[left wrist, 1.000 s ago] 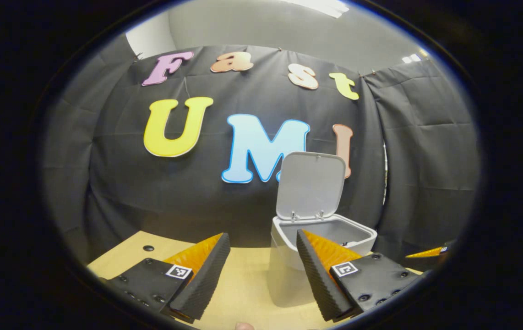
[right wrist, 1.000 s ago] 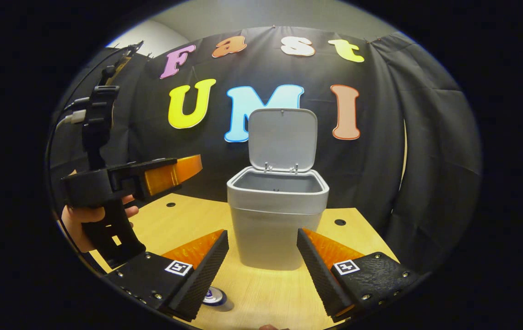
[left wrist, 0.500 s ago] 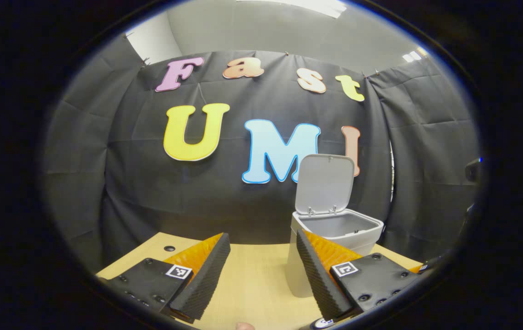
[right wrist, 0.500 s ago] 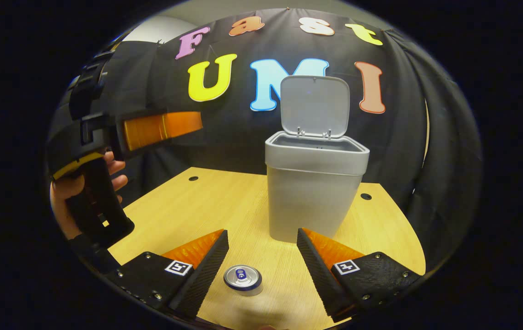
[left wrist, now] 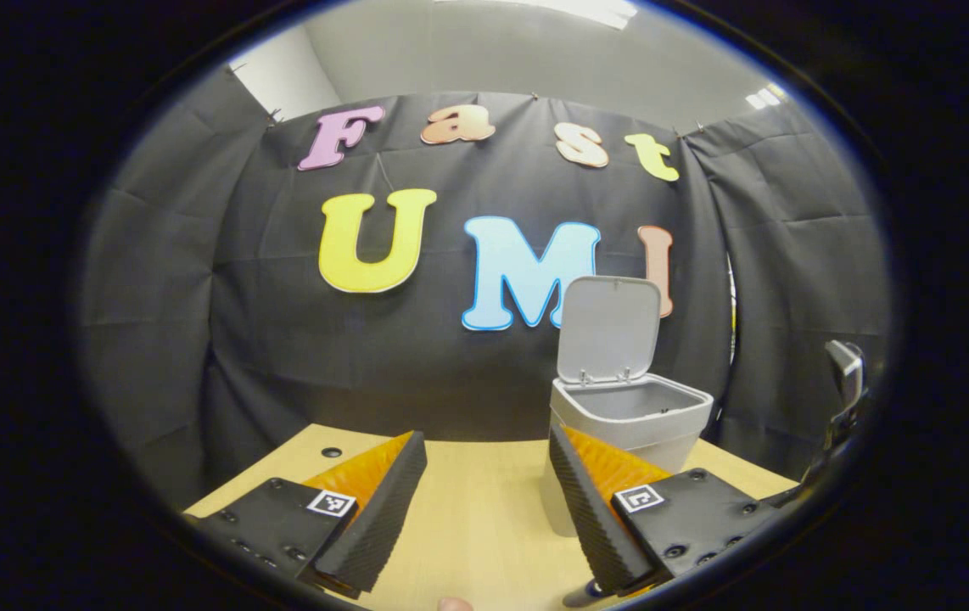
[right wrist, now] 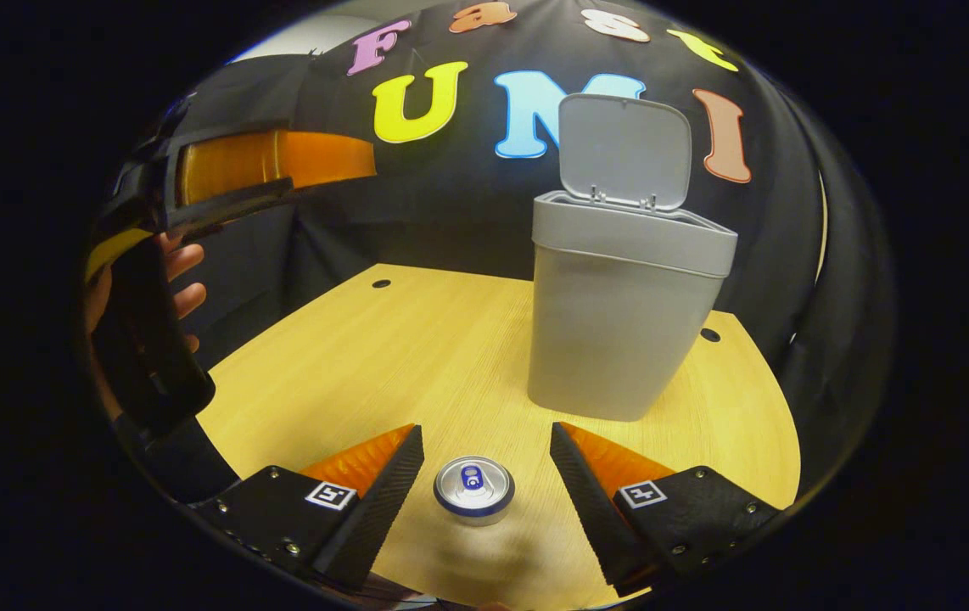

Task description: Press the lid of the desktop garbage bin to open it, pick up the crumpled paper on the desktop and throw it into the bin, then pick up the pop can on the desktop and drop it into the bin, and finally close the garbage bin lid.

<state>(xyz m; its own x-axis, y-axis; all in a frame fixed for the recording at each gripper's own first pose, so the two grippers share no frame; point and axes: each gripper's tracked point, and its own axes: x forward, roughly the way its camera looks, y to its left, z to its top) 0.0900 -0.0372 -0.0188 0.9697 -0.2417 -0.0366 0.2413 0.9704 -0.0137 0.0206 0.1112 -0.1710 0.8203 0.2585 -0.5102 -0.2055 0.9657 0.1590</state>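
Right hand-held gripper (right wrist: 486, 484) spread above pop can (right wrist: 473, 489), bin (right wrist: 624, 314) lid up

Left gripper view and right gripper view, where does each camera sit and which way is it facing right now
Left gripper view: rides the left gripper, level over the table, facing the open bin; own fingers show.
Right gripper view: rides the right gripper, tilted down at the pop can; the other gripper and a hand show.
Shared: bin, table.

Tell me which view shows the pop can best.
The right gripper view: the pop can stands upright on the table, top visible, between the open right gripper fingers. The left gripper view catches a sliver at its bottom edge.
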